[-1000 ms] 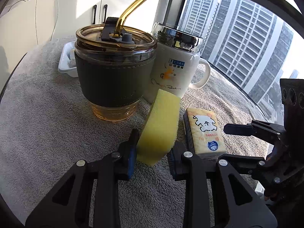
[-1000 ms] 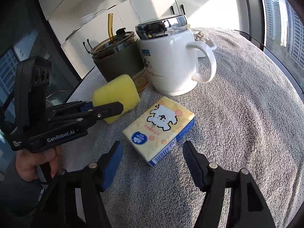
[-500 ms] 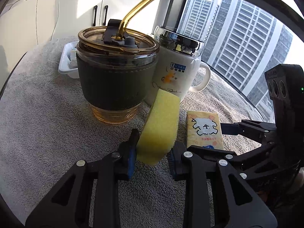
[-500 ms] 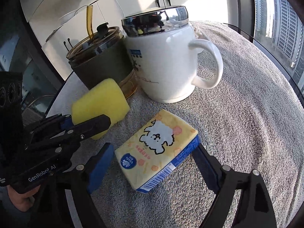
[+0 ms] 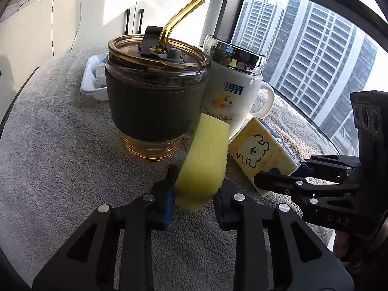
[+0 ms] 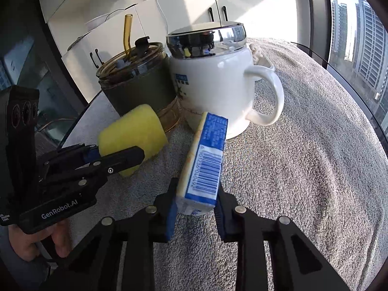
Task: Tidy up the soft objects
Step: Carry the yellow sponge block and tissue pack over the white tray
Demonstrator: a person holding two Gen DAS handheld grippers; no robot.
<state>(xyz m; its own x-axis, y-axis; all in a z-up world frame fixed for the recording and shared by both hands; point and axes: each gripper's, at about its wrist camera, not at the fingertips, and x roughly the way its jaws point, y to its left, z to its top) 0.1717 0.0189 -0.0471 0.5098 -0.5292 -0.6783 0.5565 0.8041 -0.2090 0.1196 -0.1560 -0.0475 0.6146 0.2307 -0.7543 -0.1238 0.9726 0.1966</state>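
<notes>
Two hand-held grippers work side by side over a worktop covered in grey towel. The left hand-held gripper pinches a yellow sponge standing on edge, just in front of a lidded tumbler with a straw. The right hand-held gripper pinches a tissue pack, tilted on its side, barcode up, close before a white mug. A white tray sits behind the tumbler.
</notes>
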